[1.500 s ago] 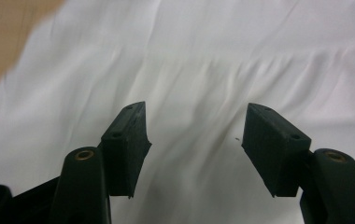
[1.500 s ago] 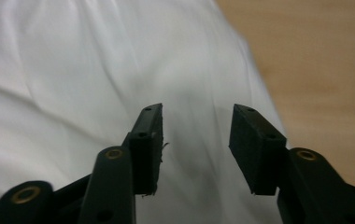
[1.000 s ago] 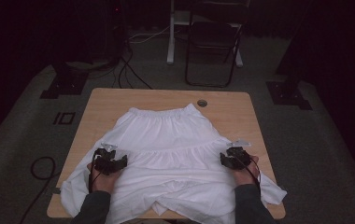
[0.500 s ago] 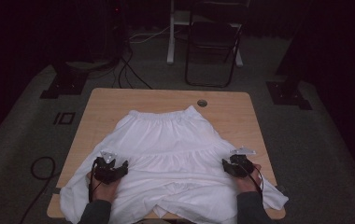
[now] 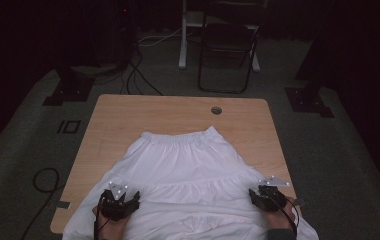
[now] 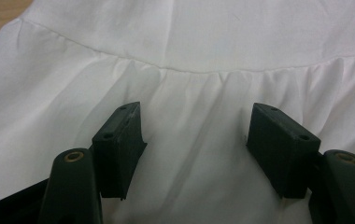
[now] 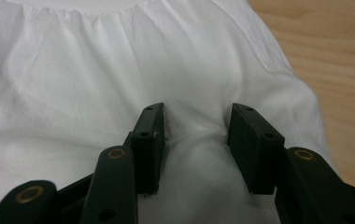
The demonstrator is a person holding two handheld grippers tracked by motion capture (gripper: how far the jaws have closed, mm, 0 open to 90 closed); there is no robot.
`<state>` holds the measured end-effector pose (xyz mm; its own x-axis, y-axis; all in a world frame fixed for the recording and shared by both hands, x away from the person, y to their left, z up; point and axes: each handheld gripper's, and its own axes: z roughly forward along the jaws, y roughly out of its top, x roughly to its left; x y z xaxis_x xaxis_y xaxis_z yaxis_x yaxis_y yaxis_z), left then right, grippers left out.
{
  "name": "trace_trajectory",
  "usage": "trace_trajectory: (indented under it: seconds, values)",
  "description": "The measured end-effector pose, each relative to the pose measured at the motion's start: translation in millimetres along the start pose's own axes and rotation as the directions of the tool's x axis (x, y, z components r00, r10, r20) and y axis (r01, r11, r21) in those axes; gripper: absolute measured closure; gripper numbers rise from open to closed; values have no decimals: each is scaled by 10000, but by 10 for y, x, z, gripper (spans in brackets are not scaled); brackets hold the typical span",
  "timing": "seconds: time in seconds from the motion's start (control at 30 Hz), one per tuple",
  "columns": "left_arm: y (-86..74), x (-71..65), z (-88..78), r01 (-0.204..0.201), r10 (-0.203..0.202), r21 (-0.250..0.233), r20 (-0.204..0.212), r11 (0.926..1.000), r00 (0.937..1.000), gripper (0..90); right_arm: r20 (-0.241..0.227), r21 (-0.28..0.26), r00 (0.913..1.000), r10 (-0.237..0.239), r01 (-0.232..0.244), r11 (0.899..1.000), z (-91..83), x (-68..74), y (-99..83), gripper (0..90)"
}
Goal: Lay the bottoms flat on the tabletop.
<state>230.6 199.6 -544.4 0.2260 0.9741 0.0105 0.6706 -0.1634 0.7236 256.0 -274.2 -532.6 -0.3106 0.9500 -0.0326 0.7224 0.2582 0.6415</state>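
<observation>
A light wooden table [image 5: 128,115] carries a white tiered skirt [image 5: 188,160], which lies spread flat over the near half of the top with its gathered waistband toward the far edge and its wide hem spilling over the person's edge. On the skirt's lower tier, the left gripper [image 5: 120,200] sits near the left side of the cloth with its jaws wide apart, flat fabric showing between them below the gathered seam. Near the right side, the right gripper [image 5: 265,196] has just been closing, a small ridge of fabric bunching between its jaws, though I cannot tell whether the pads already press on it.
</observation>
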Motion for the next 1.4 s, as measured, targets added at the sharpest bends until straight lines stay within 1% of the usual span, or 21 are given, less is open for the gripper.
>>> trace_trajectory:
  seconds: [0.13,0.23,0.3,0.33,0.4,0.47,0.57,0.6,0.67,0.73,0.77,0.8,0.83,0.87,0.9,0.93,0.97,1.1,1.23,1.3,1.4]
  values:
    - [-84,-65,-96,-126,125,69,145,9999,9998,358,67,245,10000,2,-3,9997,-73,7,-58,558]
    - [-91,-78,-122,-233,228,184,282,9996,9993,359,107,331,9999,73,-76,9994,-114,17,-96,557]
    - [-73,-64,-120,-226,218,269,300,9994,9993,365,105,305,9999,74,-77,9995,-120,22,-100,550]
    - [-61,-50,-121,-231,223,336,230,9992,9995,369,70,227,10000,7,-9,9997,-116,24,-97,538]
    - [-50,-35,-135,-204,199,298,143,9993,9997,370,79,31,10000,43,-43,10000,-121,30,-86,514]
    - [-39,-25,-168,-249,249,161,-12,9996,9997,370,38,-396,10000,-45,46,9992,-145,43,-64,491]
    - [-30,5,-226,-327,328,91,-137,9994,9994,370,49,-850,9997,-259,262,9960,-171,85,-14,459]
    - [-35,18,-237,-335,337,110,-175,9994,9993,370,61,-915,9994,-338,342,9952,-173,97,-1,454]
    - [-59,43,-227,-344,351,299,-231,9990,9991,369,-9,-1034,9986,-537,533,9932,-166,127,28,444]
    - [-92,62,-188,-347,360,579,-207,9977,9991,369,-185,-981,9974,-702,681,9928,-138,156,49,437]
    - [-102,72,-180,-239,243,479,-92,9986,9997,366,-273,-924,9968,-756,728,9931,-115,168,55,435]
    - [-100,75,-173,-203,206,441,-65,9988,9998,366,-349,-874,9965,-761,728,9935,-87,177,61,433]
    - [-94,75,-163,-245,248,403,-77,9989,9997,366,-388,-796,9964,-758,725,9942,-53,184,66,433]
    - [-89,79,-147,-252,254,330,-69,9991,9997,366,-364,-666,9963,-782,756,9949,-11,188,70,435]
    - [-80,94,-126,-163,162,296,47,9994,9999,367,-264,-476,9964,-812,799,9957,43,189,76,436]
    - [-62,113,-93,-116,114,195,88,9997,9999,366,-258,-282,9966,-786,778,9966,99,187,81,434]
    - [-44,124,-70,-153,151,173,124,9997,9998,365,-354,-449,9974,-628,612,9971,132,177,99,434]
    - [101,158,75,-241,237,204,203,9995,9995,366,-192,-462,9977,-651,642,9969,219,175,201,434]
    - [251,204,251,-354,352,39,303,9994,9989,366,-56,-612,9985,-542,538,9967,346,137,332,436]
    - [321,230,337,-323,325,-69,304,9995,9990,366,9,-673,9985,-552,552,9962,409,120,400,439]
    - [425,284,455,-336,340,-137,278,9993,9990,367,-24,-799,9991,-420,416,9959,503,76,490,448]
